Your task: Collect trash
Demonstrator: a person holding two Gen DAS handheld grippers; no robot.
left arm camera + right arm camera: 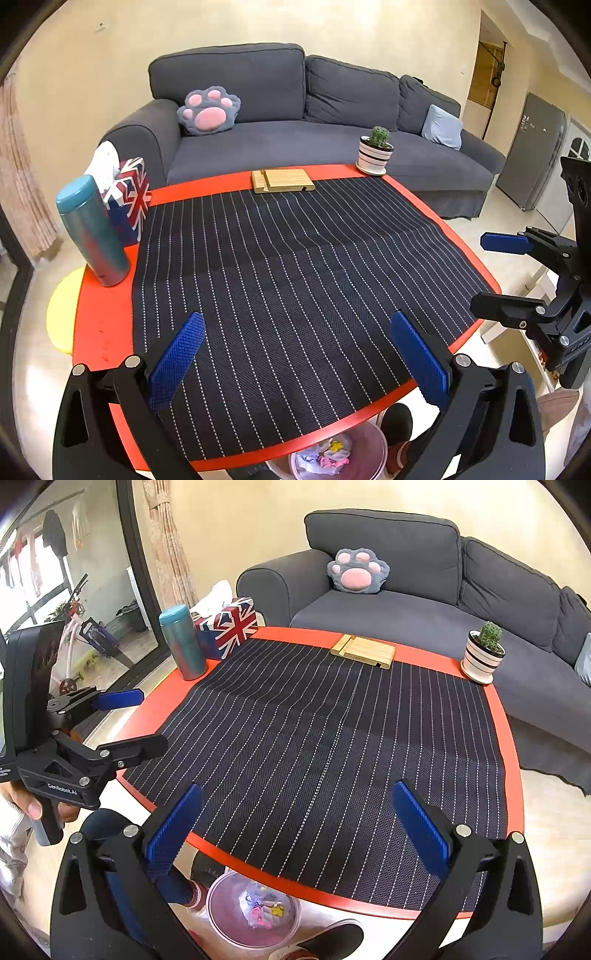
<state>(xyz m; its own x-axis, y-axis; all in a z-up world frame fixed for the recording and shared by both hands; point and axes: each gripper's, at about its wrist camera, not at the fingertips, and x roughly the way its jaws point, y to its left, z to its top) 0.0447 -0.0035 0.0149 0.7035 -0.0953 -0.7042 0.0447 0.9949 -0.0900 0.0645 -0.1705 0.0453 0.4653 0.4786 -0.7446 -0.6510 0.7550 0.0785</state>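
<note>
Behind your red worktop (105, 332) runs a dark grey sofa (295, 147) with a paw-shaped cushion (208, 110) on it. A striped dark mat (295, 277) covers most of the worktop. Under its near edge, on the floor, stands the translucent pink bin (221, 919), and the trash (264, 908) lies inside it as a small heap of crumpled colourful scraps. Your left gripper (295, 354) hovers over the mat's near edge, jaws spread wide and holding nothing; your right gripper (295, 823) hovers likewise, jaws wide and empty. Along the worktop's rim you have a teal flask (92, 232) upright just beside a Union Jack tissue box (131, 199), a wooden stand (282, 180) at the far edge, and a potted cactus (376, 151) at the far right corner. Your shoes (325, 941) show near the bin.
</note>
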